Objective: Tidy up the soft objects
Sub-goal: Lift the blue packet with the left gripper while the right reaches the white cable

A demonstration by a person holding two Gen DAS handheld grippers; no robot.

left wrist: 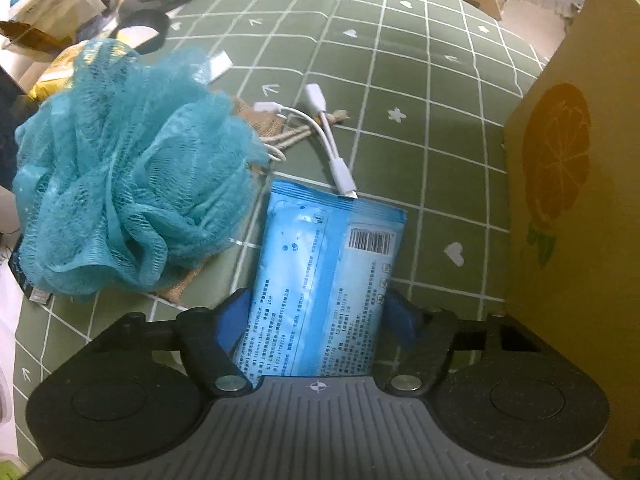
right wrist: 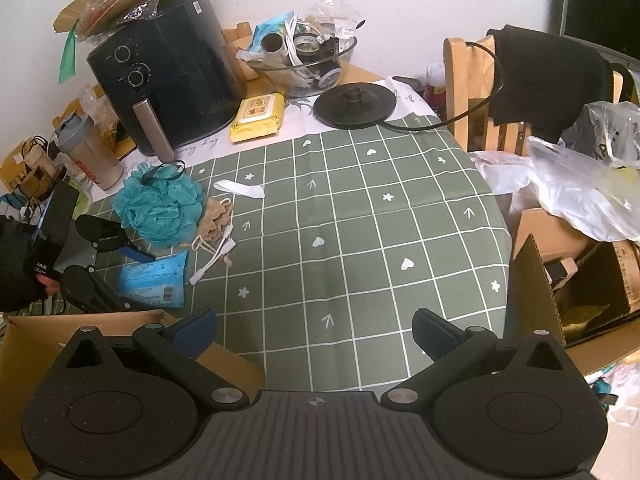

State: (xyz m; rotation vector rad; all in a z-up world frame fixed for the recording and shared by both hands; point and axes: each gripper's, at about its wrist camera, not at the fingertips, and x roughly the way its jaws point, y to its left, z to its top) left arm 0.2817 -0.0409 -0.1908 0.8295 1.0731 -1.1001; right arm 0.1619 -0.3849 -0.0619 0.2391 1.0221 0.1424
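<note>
My left gripper (left wrist: 318,312) is shut on a blue wet-wipes pack (left wrist: 324,276) that lies on the green checked tablecloth (left wrist: 420,100); both blue pads press its sides. It also shows in the right wrist view (right wrist: 154,280), with the left gripper (right wrist: 120,264) around it. A teal mesh bath pouf (left wrist: 128,176) sits just left of the pack, also in the right wrist view (right wrist: 160,208). A beige drawstring pouch (left wrist: 280,136) lies behind the pouf. My right gripper (right wrist: 316,332) is open and empty above the cloth.
A white split adapter cable (left wrist: 328,140) lies at the pack's far end. A cardboard box wall (left wrist: 572,220) with an orange print stands to the right, also at the lower left of the right wrist view (right wrist: 132,320). An air fryer (right wrist: 168,76), a yellow wipes pack (right wrist: 260,116), a kettle base (right wrist: 356,104) and a glass bowl (right wrist: 304,60) stand at the back.
</note>
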